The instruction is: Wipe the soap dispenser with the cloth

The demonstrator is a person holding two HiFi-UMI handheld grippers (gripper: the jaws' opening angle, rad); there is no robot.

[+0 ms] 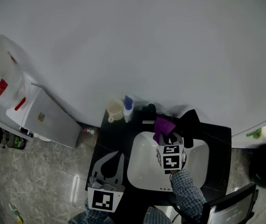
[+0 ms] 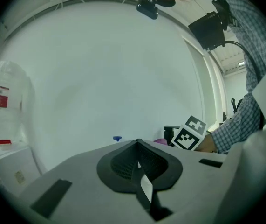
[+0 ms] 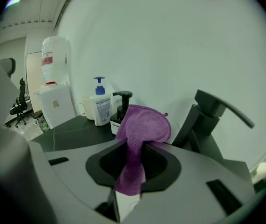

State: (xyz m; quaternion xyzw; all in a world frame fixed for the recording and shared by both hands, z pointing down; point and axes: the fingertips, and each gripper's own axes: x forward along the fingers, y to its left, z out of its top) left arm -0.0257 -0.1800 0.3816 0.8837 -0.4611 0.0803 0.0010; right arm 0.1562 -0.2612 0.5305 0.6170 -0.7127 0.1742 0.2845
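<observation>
Right gripper (image 3: 133, 148) jaws clamped on purple cloth (image 3: 144, 125), cloth partly screened black soap dispenser (image 3: 121, 101) behind, white pump bottle (image 3: 100, 107) and mug (image 3: 83, 108) stood left of it, faucet (image 3: 207, 115) right, left gripper (image 2: 138, 153) jaws together, empty.

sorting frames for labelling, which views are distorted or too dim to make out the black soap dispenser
Head view: dim, bent at the edges; the black soap dispenser nearly merges with the dark counter. Right gripper view: fisheye, dark corners, sharp; the purple cloth overlaps it. Left gripper view: fisheye, mostly blank wall.

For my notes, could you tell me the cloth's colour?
The cloth is purple, shown best in the right gripper view.
</observation>
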